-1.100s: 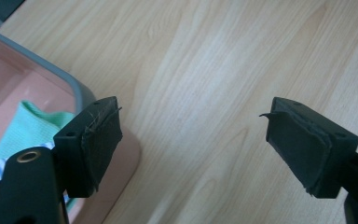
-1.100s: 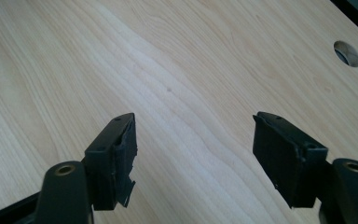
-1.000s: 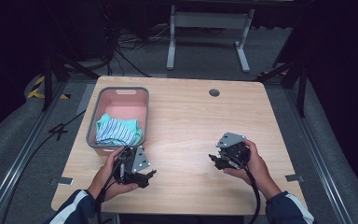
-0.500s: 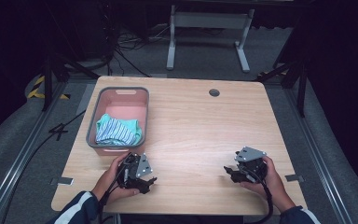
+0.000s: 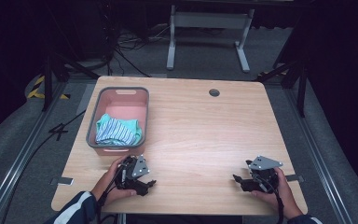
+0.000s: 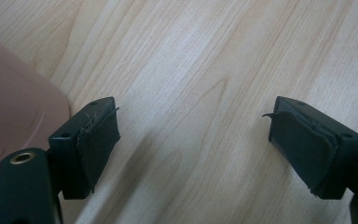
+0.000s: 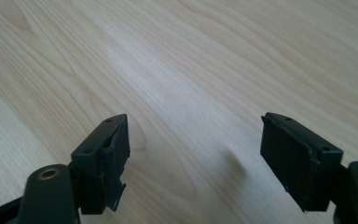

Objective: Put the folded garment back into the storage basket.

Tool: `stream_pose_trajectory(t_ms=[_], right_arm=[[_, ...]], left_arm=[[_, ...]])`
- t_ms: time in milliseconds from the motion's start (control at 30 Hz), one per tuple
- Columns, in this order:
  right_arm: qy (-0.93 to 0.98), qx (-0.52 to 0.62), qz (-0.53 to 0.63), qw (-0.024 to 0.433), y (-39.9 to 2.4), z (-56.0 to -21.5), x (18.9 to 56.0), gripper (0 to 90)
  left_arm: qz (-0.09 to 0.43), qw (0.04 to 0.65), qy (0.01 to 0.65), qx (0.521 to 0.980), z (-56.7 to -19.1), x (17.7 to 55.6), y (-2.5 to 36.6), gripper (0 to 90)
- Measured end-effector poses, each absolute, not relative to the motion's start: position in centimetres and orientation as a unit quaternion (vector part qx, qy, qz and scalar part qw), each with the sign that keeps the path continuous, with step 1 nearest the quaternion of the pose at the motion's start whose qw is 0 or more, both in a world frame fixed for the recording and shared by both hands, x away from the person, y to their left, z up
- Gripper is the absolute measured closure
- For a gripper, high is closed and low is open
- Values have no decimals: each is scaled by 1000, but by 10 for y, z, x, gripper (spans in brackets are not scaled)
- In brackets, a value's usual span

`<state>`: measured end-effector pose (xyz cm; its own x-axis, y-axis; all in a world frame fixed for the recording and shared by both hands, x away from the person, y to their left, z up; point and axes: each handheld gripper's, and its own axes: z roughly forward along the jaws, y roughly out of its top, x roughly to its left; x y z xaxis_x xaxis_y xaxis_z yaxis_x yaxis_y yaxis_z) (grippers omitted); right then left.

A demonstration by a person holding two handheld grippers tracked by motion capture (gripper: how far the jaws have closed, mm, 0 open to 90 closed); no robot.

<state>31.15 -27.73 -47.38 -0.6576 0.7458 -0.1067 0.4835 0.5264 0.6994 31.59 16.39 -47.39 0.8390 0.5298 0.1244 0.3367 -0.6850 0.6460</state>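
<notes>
At the near edge of the bench point(image 5: 200, 135), the left gripper point(image 5: 150, 183) and the right gripper point(image 5: 236, 178) sit low over bare wood, well apart, each in a hand. Both stand wide with nothing between the pads; the right gripper's jaws have just been opening. In the left gripper view a pink corner of the bin point(image 6: 14, 116) lies just beside the left gripper point(image 6: 193, 140). Farther back, on the bench's left side, the bin point(image 5: 94, 122) holds a crumpled striped cloth point(image 5: 118, 130) at its near end; its far end shows bare pink floor. A round grommet point(image 5: 214, 92) sits near the far edge.
</notes>
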Motion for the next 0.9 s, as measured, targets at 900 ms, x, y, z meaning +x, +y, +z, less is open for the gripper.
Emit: stream_pose_trajectory(t_ms=[900], right_arm=[[819,406,364,177,-298,-486,307,202]], left_arm=[[107,355,296,880,-483,321,174,134]])
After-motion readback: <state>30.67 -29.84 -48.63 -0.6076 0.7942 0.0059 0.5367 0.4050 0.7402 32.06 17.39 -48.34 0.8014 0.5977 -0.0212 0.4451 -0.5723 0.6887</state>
